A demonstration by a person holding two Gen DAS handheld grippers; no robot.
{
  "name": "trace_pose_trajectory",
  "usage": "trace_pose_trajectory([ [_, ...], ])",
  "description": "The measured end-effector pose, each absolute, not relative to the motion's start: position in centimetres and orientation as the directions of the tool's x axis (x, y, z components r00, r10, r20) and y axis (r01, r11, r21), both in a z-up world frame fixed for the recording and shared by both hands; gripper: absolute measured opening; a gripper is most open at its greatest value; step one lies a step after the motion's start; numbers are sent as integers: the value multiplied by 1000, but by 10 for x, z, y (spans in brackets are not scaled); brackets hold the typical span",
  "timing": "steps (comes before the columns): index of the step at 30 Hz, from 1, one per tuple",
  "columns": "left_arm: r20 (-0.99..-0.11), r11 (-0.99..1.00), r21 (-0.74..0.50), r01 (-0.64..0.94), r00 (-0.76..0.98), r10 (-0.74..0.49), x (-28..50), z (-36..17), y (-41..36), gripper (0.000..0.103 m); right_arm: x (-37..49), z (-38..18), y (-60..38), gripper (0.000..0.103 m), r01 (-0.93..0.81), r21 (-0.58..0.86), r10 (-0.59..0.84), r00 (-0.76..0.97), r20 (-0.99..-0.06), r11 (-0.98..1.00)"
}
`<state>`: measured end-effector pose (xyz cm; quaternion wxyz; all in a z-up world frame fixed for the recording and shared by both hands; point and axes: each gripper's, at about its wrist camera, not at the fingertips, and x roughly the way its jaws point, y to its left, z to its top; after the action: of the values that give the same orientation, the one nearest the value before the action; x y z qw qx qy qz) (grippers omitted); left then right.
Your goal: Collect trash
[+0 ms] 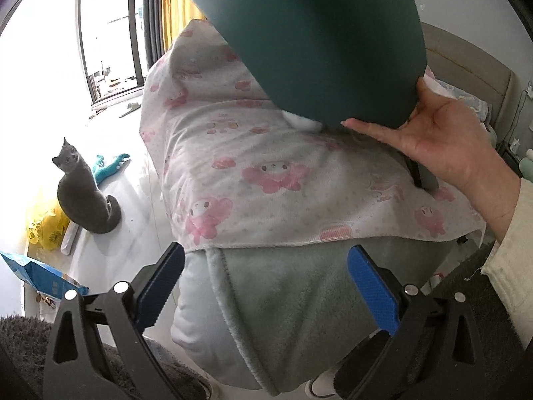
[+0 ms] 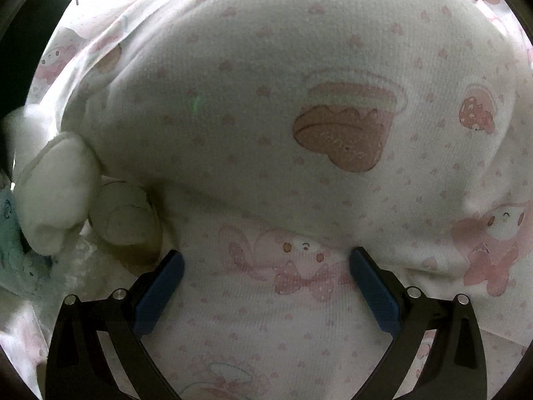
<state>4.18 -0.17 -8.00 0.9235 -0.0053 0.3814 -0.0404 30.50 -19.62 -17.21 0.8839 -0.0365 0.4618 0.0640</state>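
Hovering over the bed, my left gripper (image 1: 266,280) has its blue pads spread wide with nothing between them; a pale green fleece blanket (image 1: 283,306) lies beneath the gap, and the hemmed edge of a white sheet printed with pink cartoon rabbits (image 1: 266,180) runs just beyond the fingertips. Further along that sheet, a bare hand (image 1: 443,143) is pressed against the underside of a dark teal pillow (image 1: 309,40), tilting it up off the bed. Right at the pillow's lower rim, beside the hand's fingertip, a small white wad that looks like crumpled tissue (image 1: 304,121) sits on the sheet, well ahead of my left gripper and slightly to its right.

Off the bed on the pale floor, far to the left of my left gripper, a grey cat (image 1: 85,193) sits looking up, with a teal plush toy (image 1: 108,168) behind it, a yellow plastic bag (image 1: 46,226) next to it and a blue paper bag (image 1: 40,276) nearer to me.

My right gripper (image 2: 266,278) is also wide open and empty, pushed close to a bulge of the same rabbit sheet (image 2: 266,116). Two white crumpled wads (image 2: 55,196) sit to its left at the fold of the sheet, the nearer one just beyond the left fingertip, outside the jaws.
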Motion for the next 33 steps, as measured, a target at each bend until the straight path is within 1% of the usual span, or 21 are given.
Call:
trace_pose_trajectory([
  [4,-681,999,-31,43,730,-53,38,-73,10,100,305,-172,-196,101,-147,-5,80,565,-821,989],
  [9,-679,999,-44,0,734,-30,34,-69,31,100,305,-172,-196,101,-147,-5,80,565,-821,989],
  [15,-669,999,-31,-43,743,12,23,-65,62,100,305,-172,-197,101,-147,-5,80,566,-821,989],
  [22,-664,988,-77,-136,746,51,5,-59,112,100,305,-172,-197,101,-146,-5,80,566,-821,989],
  [25,-634,981,-94,-169,770,72,-6,-49,131,100,304,-172,-197,101,-146,-5,80,566,-821,989],
  [28,-585,972,-129,-198,806,87,-21,-35,150,99,305,-172,-197,101,-147,-4,80,566,-821,989],
  [33,-565,958,-169,-234,819,100,-30,-26,172,99,309,-172,-194,101,-147,-4,81,566,-821,989],
])
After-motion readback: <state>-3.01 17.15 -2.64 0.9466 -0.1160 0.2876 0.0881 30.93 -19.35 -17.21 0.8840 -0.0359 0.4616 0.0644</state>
